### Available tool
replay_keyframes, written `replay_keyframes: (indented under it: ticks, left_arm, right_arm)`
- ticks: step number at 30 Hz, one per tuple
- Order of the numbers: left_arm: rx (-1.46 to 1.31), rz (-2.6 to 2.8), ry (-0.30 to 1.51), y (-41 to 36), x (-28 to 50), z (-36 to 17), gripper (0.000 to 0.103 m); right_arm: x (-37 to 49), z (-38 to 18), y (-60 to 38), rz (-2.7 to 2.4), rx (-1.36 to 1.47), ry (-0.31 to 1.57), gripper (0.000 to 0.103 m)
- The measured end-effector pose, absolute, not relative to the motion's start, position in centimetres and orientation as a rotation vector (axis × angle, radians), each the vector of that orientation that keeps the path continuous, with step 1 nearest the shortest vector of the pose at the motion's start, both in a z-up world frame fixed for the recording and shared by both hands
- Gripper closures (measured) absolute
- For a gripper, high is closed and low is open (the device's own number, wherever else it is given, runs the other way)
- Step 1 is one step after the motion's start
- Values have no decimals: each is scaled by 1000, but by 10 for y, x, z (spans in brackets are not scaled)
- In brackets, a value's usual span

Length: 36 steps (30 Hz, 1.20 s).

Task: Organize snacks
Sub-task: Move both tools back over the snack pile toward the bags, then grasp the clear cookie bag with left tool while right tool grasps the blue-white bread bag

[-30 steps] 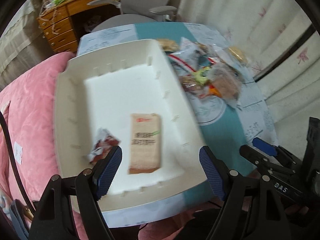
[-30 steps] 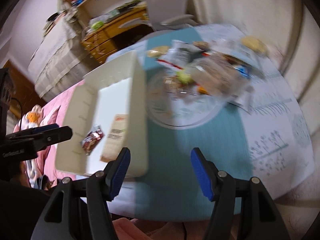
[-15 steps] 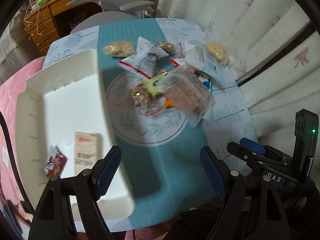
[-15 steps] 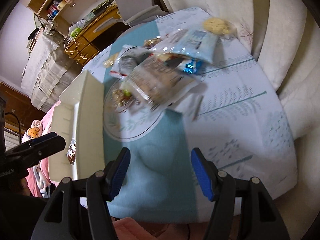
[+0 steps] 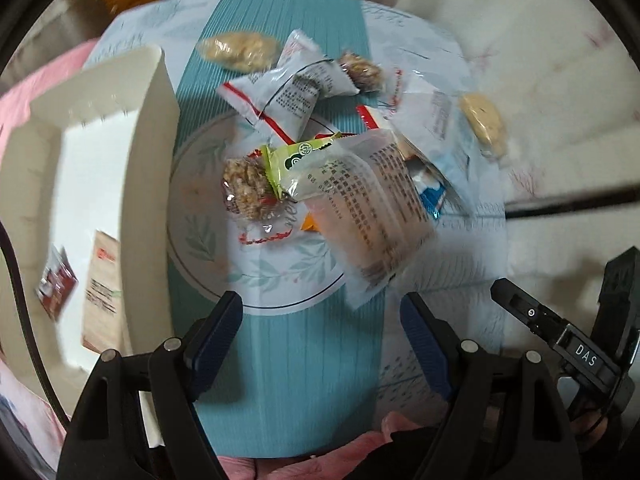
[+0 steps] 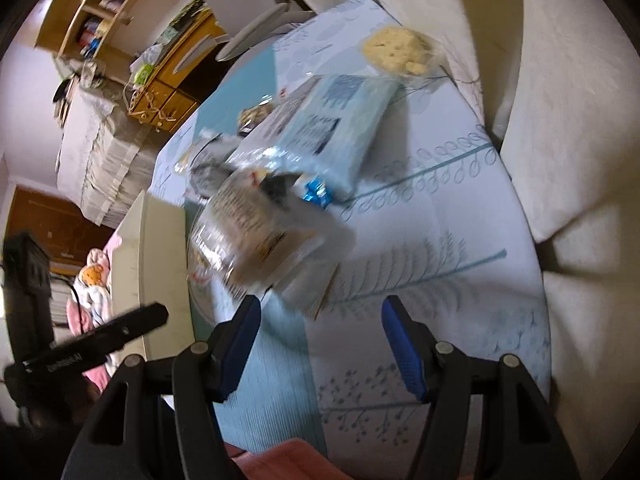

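A heap of wrapped snacks lies on the patterned tablecloth (image 5: 288, 364): a long clear packet (image 5: 372, 208), a green wrapper (image 5: 296, 160), a nut bar (image 5: 244, 188), white sachets (image 5: 280, 96) and a round cookie (image 5: 482, 120). My left gripper (image 5: 320, 328) hangs open over the near side of the heap, nothing between its fingers. A white tray (image 5: 150, 184) stands to the left, holding a tan packet (image 5: 102, 280) and a small red one (image 5: 56, 280). My right gripper (image 6: 320, 336) is open too, just short of the clear packet (image 6: 256, 232) and a light blue packet (image 6: 336, 128).
A cream cushion or curtain (image 6: 580, 128) borders the table on the right. Pink bedding (image 5: 24, 88) lies left of the tray. A wooden desk (image 6: 176, 80) and bookshelf (image 6: 96, 12) stand at the back. The right gripper's body (image 5: 568, 344) shows at lower right in the left wrist view.
Both grippers have swung right from over the tray to the snack heap and sunk a little. Their jaws stayed as wide as before.
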<state>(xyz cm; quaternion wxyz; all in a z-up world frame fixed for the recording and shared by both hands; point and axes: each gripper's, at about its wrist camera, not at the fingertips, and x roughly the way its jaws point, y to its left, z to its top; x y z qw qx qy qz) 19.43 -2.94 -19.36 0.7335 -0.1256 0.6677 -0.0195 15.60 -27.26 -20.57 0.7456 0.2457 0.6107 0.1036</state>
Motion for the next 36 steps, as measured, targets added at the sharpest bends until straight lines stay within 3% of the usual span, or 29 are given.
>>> replay_keyframes:
  ticks: [10,16,23,33,35,36]
  left_arm:
    - [-310,102,1557,-50,230,-223,15]
    - [-348,154,1590,-58,249,-241,14]
    - [-409,149,1629,-64,261,-260,4]
    - [-492,138,1650,-74,288,-286,4]
    - [-508,137,1643,-73,292,-288,6]
    - [-518,131,1641,-73,294,-290,13]
  right_arm:
    - [210,-245,-291,226,747,1385,40]
    - [234,-256,-285,282,757,1377,40]
    - [255,-264,-286,306,754,1339,40]
    - [271,-284,-283,335,824,1358,40]
    - [272,-287,-282,345,836,1359,45]
    - [273,-288,-283,346,834,1361,48]
